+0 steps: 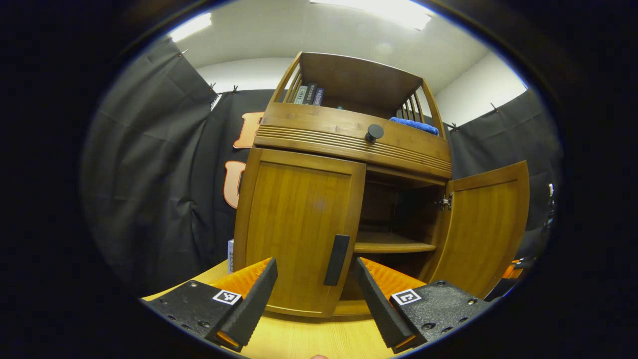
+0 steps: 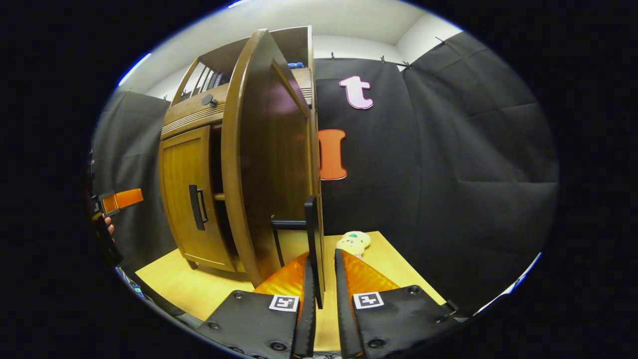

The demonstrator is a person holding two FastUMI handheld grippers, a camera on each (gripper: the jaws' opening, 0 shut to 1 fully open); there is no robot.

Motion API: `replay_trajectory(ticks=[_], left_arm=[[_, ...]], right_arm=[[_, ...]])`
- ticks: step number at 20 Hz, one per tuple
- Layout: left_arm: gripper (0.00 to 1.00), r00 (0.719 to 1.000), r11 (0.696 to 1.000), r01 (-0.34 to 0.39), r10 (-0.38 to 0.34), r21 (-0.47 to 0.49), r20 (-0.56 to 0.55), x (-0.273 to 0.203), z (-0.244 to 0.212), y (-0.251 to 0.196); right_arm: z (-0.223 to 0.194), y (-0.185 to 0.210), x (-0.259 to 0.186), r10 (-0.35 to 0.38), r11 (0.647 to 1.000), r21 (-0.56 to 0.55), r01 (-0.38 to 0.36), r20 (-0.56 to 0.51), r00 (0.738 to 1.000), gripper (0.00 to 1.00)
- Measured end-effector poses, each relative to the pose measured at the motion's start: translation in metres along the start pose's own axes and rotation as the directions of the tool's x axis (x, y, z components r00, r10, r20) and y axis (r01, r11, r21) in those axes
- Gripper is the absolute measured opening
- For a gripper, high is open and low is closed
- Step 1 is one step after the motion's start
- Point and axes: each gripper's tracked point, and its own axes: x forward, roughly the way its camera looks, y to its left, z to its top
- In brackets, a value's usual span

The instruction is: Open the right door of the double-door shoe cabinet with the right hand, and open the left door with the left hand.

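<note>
Your shoe cabinet (image 1: 344, 199) stood on a pale wooden desk (image 1: 309, 339) between black cloth walls under ceiling lights. Its right door (image 2: 264, 159) hung open at 12 o'clock, your right hand-held gripper (image 2: 325, 279) nearly closed around its handle (image 2: 312, 239), contact unclear. Your left hand-held gripper (image 1: 316, 294) gaped empty before the closed left door (image 1: 299, 224). A small object (image 2: 353, 243) at 1 o'clock was hard to identify.
</note>
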Motion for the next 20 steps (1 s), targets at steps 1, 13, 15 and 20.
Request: replay_trajectory(ticks=[1,13,15,20], left_arm=[[0.91,1.000,1.000,-0.007,0.007,0.002,-0.001,-0.002,0.000,0.002],[0.91,0.998,0.998,-0.059,0.059,-0.014,-0.010,-0.011,-0.002,0.024],[0.91,0.998,0.998,-0.057,0.057,-0.009,-0.012,-0.011,-0.003,0.024],[0.91,0.999,0.999,-0.028,0.027,-0.026,-0.020,0.001,-0.003,0.016]], right_arm=[[0.001,-0.005,-0.001,0.016,1.000,0.009,-0.016,-0.004,1.000,0.27],[-0.008,-0.028,-0.014,0.039,0.999,0.004,-0.038,-0.044,0.998,0.24],[-0.012,-0.044,-0.025,-0.016,1.000,-0.001,0.016,-0.055,0.998,0.41],[0.000,-0.050,-0.055,-0.078,0.997,0.021,0.079,-0.024,0.997,0.33]])
